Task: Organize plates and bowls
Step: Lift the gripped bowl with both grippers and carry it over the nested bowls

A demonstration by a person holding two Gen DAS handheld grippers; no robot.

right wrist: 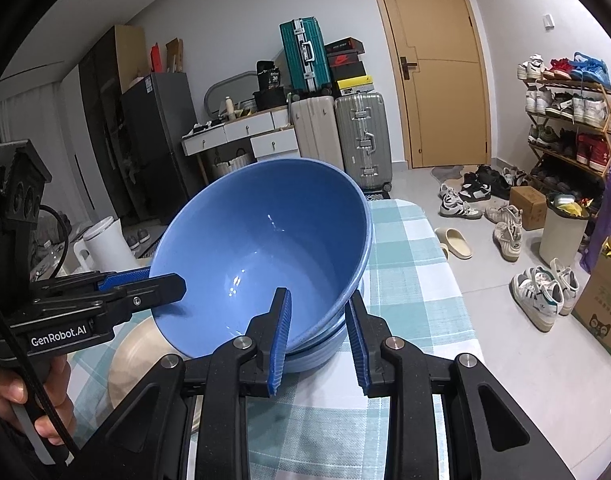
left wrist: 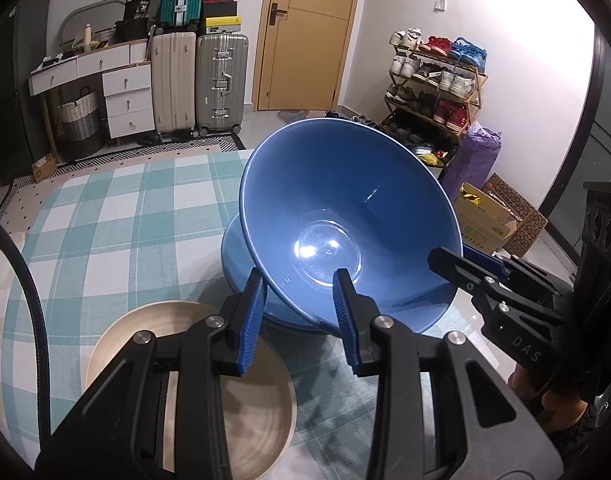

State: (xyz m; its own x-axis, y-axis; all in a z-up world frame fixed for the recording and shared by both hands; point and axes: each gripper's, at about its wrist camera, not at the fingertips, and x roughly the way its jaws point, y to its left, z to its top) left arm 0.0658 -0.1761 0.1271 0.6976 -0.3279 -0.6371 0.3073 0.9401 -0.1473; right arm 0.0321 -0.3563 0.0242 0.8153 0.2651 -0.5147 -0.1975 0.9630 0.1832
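Note:
A large blue bowl (left wrist: 345,208) is tilted, resting on a stack of blue bowls (left wrist: 241,264) on the checked tablecloth (left wrist: 117,216). My left gripper (left wrist: 297,304) straddles the bowl's near rim, one finger inside and one outside, with a gap between the pads and the rim. My right gripper (right wrist: 319,334) straddles the rim on the other side in the same way; it also shows in the left wrist view (left wrist: 465,264). The tilted bowl (right wrist: 261,248) and the stack (right wrist: 325,348) show in the right wrist view. A beige plate (left wrist: 225,400) lies under my left gripper.
The table's far edge (right wrist: 409,208) and right edge drop to the floor with shoes (right wrist: 541,296) and boxes (right wrist: 601,300). Suitcases (left wrist: 201,80), a dresser (left wrist: 105,80) and a shoe rack (left wrist: 433,84) stand along the far wall.

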